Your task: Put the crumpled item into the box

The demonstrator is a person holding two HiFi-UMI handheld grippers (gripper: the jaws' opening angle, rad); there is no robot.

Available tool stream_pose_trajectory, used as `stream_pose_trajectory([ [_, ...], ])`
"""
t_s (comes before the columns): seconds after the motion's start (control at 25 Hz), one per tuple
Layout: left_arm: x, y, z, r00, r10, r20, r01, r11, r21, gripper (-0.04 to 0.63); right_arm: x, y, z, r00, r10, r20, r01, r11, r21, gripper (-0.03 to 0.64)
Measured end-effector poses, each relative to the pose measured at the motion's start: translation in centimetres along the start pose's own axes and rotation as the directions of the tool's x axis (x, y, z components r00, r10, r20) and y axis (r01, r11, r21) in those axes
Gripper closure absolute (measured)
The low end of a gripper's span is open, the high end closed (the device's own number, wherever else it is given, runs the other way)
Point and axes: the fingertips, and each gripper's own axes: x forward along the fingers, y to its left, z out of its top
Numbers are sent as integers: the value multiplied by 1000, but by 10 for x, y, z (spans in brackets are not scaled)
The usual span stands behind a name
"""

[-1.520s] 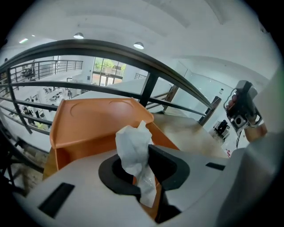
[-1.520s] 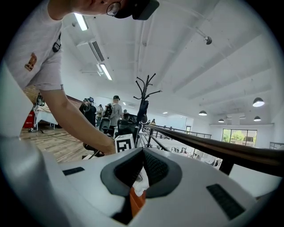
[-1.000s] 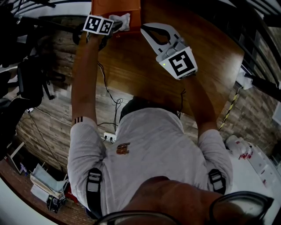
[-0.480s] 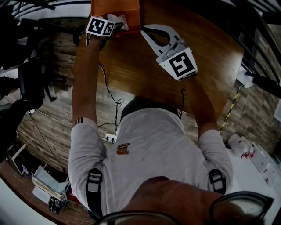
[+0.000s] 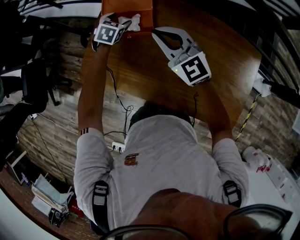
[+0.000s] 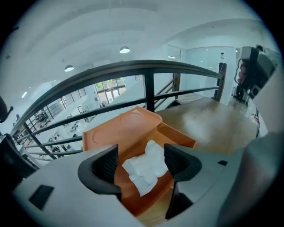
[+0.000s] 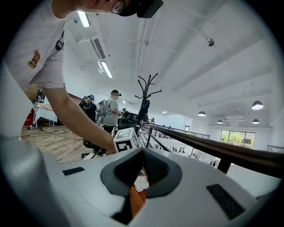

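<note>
Since a second ago we've released the crumpled white paper [image 6: 144, 170] into the orange open-lidded box [image 6: 128, 128] at twelve o'clock. The left gripper's [image 6: 142, 162] jaws are opening clear of it, and the right gripper's [image 7: 142, 168] are together.

Round brown wooden table [image 5: 140, 75]: orange rectangular open box [image 5: 145, 11] sits at its 12 o'clock edge.

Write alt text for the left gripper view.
The left gripper is opening its jaws over an orange box, with the crumpled white item lying loose inside it between them. Behind are a wooden table and a black railing.
</note>
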Motion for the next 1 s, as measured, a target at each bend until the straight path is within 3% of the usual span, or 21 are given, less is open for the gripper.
stream_pose_trajectory([
  [0.2,-27,5,22,982,75,173,-69,997,-38,272,-1,4,3,1000,13,0,-13,999,-40,584],
  [0.4,-64,-4,43,928,105,358,-76,993,-94,273,-5,8,9,1000,9,23,-9,1000,-8,584],
  [0.56,-103,-21,64,844,120,523,-60,990,-131,280,-11,8,18,999,4,49,-5,1000,25,584],
  [0.68,-132,-41,75,780,124,614,-42,988,-146,329,-20,11,26,997,10,74,-13,999,45,584],
  [0.88,-171,-76,86,693,108,713,10,987,-160,369,-27,23,40,991,34,130,-39,999,37,584],
  [1.0,-196,-93,93,637,106,764,22,988,-156,426,-33,33,47,986,46,163,-58,996,66,584],
])
